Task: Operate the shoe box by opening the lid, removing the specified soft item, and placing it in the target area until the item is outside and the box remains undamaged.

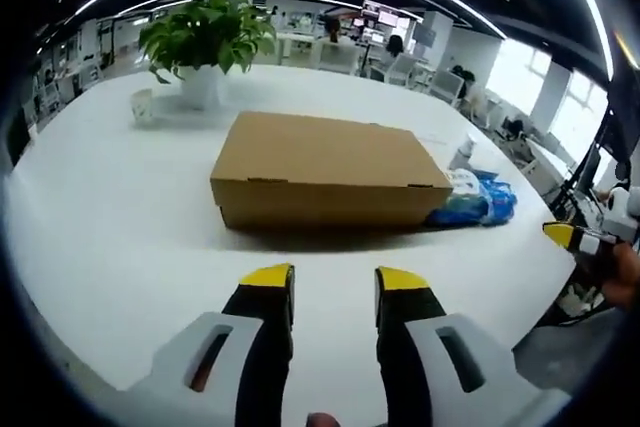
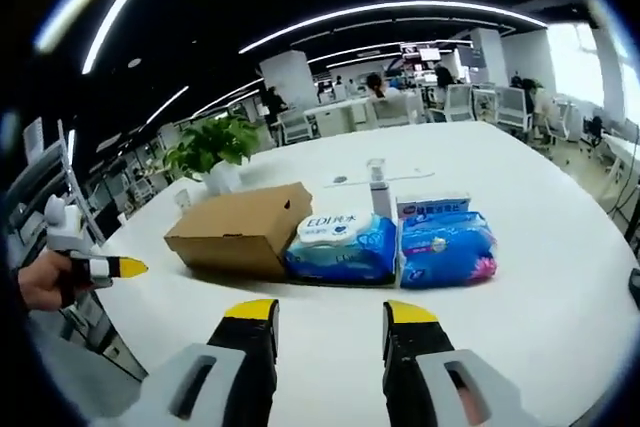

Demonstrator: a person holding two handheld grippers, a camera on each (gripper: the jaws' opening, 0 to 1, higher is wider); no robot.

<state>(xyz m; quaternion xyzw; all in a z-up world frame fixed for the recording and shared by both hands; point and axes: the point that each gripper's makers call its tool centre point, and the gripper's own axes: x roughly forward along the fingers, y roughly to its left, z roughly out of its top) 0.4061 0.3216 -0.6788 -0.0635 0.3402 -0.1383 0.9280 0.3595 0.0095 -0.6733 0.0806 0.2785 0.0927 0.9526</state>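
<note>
While the box (image 1: pixel 325 169) sits shut on the desk (image 1: pixel 120 217) and both my tools, left tool (image 1: pixel 335 282) and right tool (image 2: pixel 330 317), are apart and hold nothing, I should lift the lid slowly by its front edge.

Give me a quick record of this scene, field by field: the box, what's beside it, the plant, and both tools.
box: brown cardboard box, lid shut, on the white table
beside box: two blue soft packs and a clear bottle behind them
plant: potted plant behind the box
left tool: open, short of the box, holding nothing
right tool: open, short of the packs, holding nothing
</note>
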